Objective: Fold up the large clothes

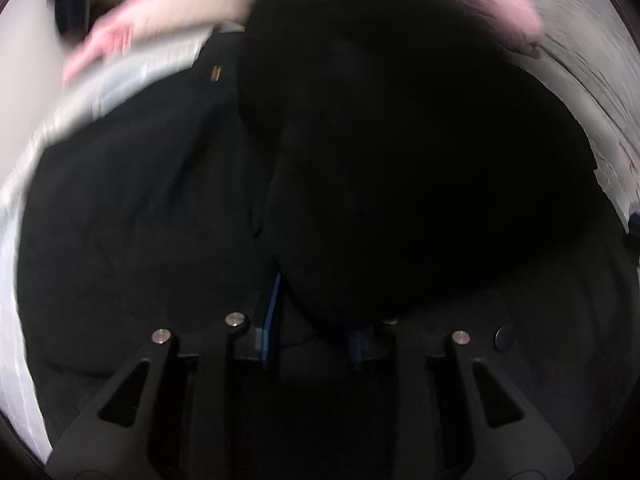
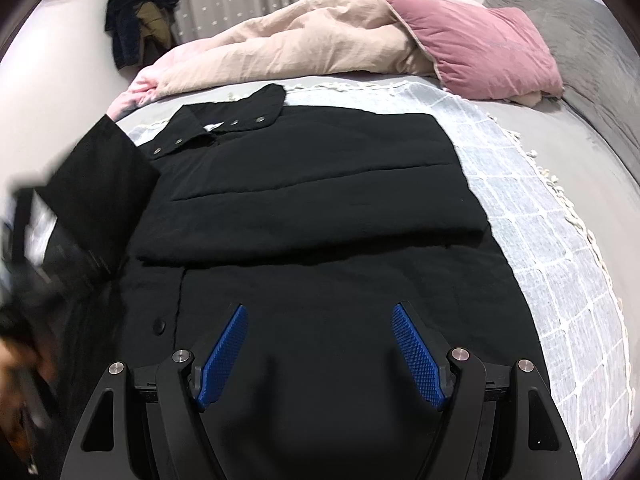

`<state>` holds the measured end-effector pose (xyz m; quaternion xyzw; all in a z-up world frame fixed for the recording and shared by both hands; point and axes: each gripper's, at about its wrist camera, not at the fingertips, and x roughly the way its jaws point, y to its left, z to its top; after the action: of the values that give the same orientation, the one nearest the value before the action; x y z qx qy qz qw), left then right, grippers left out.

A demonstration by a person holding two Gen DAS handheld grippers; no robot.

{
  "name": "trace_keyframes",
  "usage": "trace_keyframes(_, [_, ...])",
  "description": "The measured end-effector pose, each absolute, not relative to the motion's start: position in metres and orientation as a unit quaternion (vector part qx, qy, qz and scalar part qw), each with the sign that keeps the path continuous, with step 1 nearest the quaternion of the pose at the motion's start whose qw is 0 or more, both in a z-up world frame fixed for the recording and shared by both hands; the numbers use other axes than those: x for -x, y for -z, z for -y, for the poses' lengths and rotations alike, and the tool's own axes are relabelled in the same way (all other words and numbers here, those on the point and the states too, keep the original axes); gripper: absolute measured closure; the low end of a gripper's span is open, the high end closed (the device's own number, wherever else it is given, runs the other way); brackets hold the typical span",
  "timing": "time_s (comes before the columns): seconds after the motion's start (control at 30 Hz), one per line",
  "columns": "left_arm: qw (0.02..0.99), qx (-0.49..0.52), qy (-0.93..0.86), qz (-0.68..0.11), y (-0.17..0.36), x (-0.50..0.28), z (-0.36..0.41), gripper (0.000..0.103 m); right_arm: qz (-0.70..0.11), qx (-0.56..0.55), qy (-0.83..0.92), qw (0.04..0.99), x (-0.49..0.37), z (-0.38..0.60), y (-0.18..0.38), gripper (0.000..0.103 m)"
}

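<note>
The black coat (image 2: 304, 184) lies spread on the checked blanket (image 2: 532, 216) on the bed (image 2: 592, 148), directly ahead of and beneath the right gripper (image 2: 320, 354). One side is already folded across the body; the collar with its snaps points away from the gripper, toward the beige duvet (image 2: 288, 48) and pink pillow (image 2: 480, 44).

Right gripper: jaws wide apart, holding nothing, hovering just above the near hem area.

Left gripper (image 1: 312, 344): a bulky fold of black fabric fills the space between its fingers. The blue pad (image 1: 274, 304) on one side is only partly visible and the fabric hides the rest, so a firm clamp cannot be confirmed. In the right view, a lifted black sleeve (image 2: 100, 176) hangs to the left of the right gripper, blurred.

Hazards, as judged:
- The lifted portion may slip out if the grip catches only the outer layer of thick padding.
- Dragging the sleeve across may pull the folded side out of line.
- The unheld body may shift on the loose blanket.
- Bulky padding may spring open after release.
</note>
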<state>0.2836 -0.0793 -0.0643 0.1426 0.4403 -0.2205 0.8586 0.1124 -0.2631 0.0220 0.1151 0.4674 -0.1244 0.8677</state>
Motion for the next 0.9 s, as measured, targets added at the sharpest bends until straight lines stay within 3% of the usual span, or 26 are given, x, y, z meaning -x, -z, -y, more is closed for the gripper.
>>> trace_keyframes(0.03, [0.855, -0.171, 0.227, -0.434, 0.061, -0.276, 0.082, 0.059, -0.466, -0.117, 0.127, 0.868, -0.112, 0.264, -0.022, 0.027])
trace_keyframes(0.1, [0.849, -0.201, 0.230, -0.432, 0.053, -0.266, 0.084, 0.034, -0.463, -0.124, 0.133, 0.867, -0.112, 0.267, -0.023, 0.027])
trace_keyframes(0.3, [0.859, -0.210, 0.255, -0.392, 0.007, -0.218, 0.059, 0.014, -0.462, -0.139, 0.132, 0.866, -0.115, 0.263, -0.023, 0.027])
trace_keyframes(0.5, [0.871, -0.099, 0.262, -0.404, -0.016, -0.201, -0.001, 0.012, -0.461, -0.145, 0.116, 0.868, -0.112, 0.244, -0.018, 0.027])
trace_keyframes(0.9, [0.893, 0.063, 0.110, -0.432, -0.021, -0.257, -0.131, 0.012, -0.452, -0.144, 0.020, 0.880, -0.153, 0.179, -0.026, 0.027])
